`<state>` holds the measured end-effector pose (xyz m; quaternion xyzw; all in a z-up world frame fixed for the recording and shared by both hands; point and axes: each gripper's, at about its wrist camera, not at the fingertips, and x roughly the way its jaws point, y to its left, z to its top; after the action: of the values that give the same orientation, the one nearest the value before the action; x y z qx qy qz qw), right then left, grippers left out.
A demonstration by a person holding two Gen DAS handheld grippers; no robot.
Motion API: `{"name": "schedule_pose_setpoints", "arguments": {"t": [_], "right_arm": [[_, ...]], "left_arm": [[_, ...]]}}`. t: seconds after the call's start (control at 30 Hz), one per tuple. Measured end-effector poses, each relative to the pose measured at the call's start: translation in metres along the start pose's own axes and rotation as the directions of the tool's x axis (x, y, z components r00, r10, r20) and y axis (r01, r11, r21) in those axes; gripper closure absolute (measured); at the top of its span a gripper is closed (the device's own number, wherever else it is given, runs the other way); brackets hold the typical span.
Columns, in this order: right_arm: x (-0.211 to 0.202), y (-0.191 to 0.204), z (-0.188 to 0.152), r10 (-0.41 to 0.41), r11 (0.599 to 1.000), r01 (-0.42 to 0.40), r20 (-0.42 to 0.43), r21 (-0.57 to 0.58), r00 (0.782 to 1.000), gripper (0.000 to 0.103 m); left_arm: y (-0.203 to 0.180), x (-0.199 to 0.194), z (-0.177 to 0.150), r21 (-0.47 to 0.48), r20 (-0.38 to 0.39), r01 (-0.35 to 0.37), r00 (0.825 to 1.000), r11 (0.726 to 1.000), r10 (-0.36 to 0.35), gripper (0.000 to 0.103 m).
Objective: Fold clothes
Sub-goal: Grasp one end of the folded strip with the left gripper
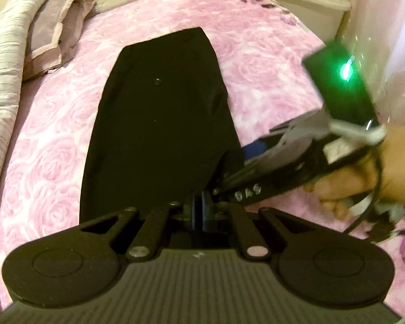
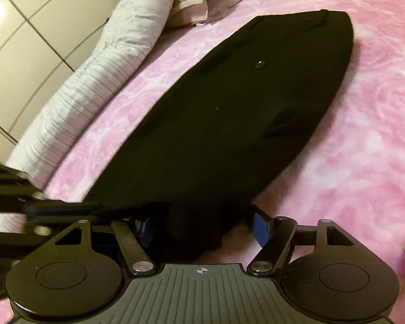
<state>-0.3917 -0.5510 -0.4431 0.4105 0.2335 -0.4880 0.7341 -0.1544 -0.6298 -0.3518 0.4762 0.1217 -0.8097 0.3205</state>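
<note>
Left wrist view: black trousers [image 1: 159, 124] flat, lengthwise on pink rose blanket [image 1: 270, 62], legs seemingly stacked, waistband far. Left gripper [image 1: 202, 210] fingers pressed together at near hem; cloth between them likely, not certain. Right gripper body beside it, held by hand [image 1: 378, 172].

Right wrist view: right gripper [image 2: 202, 229] fingers spread, near trouser end bunched between them, not pinched. Crosswise fold judged outstanding.

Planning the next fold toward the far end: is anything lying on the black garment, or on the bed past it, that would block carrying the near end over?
Nothing visible does. The black garment lies flat on the pink rose-patterned bedspread, bare on top. The lilac-bordered pillow sits off to its side, apart.
</note>
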Motion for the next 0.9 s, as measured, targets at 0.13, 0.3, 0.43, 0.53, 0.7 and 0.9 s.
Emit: {"name": "schedule_pose_setpoints", "arguments": {"t": [0.13, 0.3, 0.43, 0.53, 0.7, 0.9], "right_arm": [[0.000, -0.004, -0.001, -0.069, 0.997, 0.070, 0.021, -0.040, 0.997, 0.032], [-0.024, -0.015, -0.014, -0.164, 0.981, 0.167, 0.030, -0.097, 0.986, 0.033], [-0.053, -0.024, -0.028, -0.223, 0.972, 0.224, 0.028, -0.070, 0.974, 0.038], [-0.063, -0.032, -0.031, -0.221, 0.974, 0.221, 0.007, -0.042, 0.975, 0.041], [-0.070, -0.029, -0.024, -0.130, 0.989, 0.131, 0.014, -0.070, 0.991, 0.040], [-0.039, -0.021, -0.019, -0.009, 0.987, 0.006, -0.017, -0.159, 1.000, 0.041]], "left_arm": [[-0.003, -0.002, 0.002, -0.004, 0.012, 0.006, 1.000, 1.000, -0.006, 0.100], [-0.027, 0.003, -0.001, 0.063, -0.012, 0.028, 1.000, 0.998, -0.027, 0.099], [-0.056, 0.010, -0.013, 0.119, -0.033, 0.054, 0.998, 0.991, -0.051, 0.095], [-0.071, 0.015, -0.025, 0.128, -0.054, 0.068, 0.997, 0.989, -0.061, 0.094], [-0.078, 0.017, -0.036, 0.105, -0.059, 0.046, 0.997, 0.993, -0.040, 0.093], [-0.073, 0.009, -0.034, 0.084, -0.028, -0.010, 1.000, 0.996, 0.012, 0.081]]}}
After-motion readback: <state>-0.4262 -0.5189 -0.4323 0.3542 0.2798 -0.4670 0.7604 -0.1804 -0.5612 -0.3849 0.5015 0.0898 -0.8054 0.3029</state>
